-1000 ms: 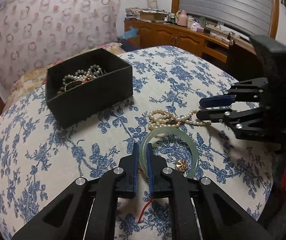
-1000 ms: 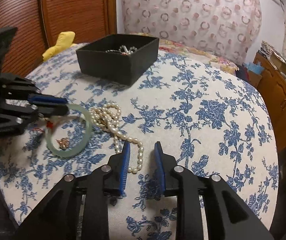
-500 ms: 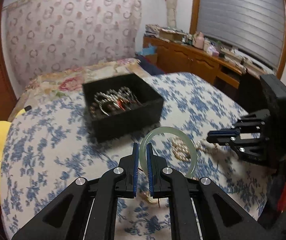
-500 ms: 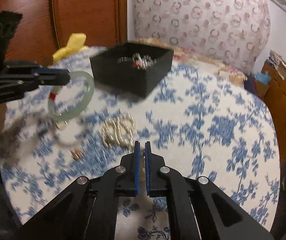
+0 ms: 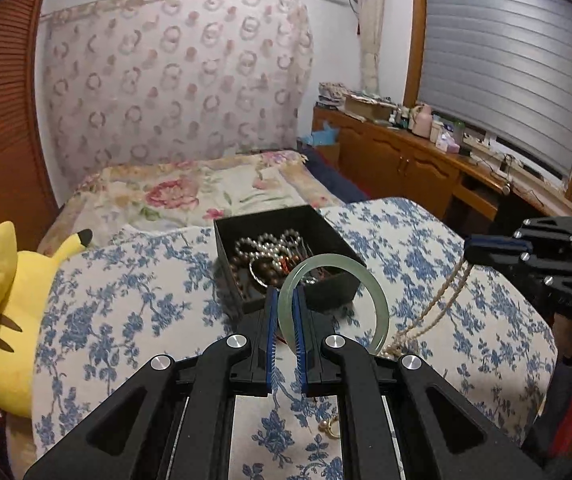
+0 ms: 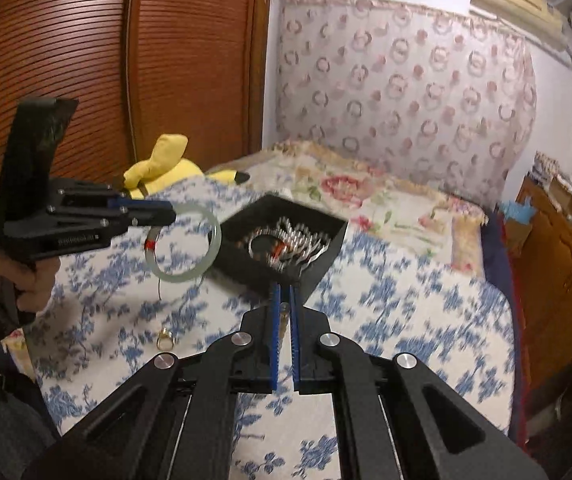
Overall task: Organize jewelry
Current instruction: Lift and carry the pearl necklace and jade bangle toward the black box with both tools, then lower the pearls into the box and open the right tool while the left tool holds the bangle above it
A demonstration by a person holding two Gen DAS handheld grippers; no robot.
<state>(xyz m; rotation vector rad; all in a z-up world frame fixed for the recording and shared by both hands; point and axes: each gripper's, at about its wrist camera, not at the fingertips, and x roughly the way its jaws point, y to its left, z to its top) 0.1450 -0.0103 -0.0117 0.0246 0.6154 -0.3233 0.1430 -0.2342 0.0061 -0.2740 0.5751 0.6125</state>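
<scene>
Hanging pearl necklace (image 5: 442,300) shows only from left gripper (image 5: 285,312).

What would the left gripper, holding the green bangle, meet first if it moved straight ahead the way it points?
Most likely the black jewelry box: it sits directly beyond the left gripper and the jade bangle. The bangle would probably reach its near rim first, though depth is unclear.

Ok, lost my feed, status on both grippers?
Left gripper shut on jade bangle. Right gripper shut on pearl necklace. Black box ahead, nothing blocking.
</scene>
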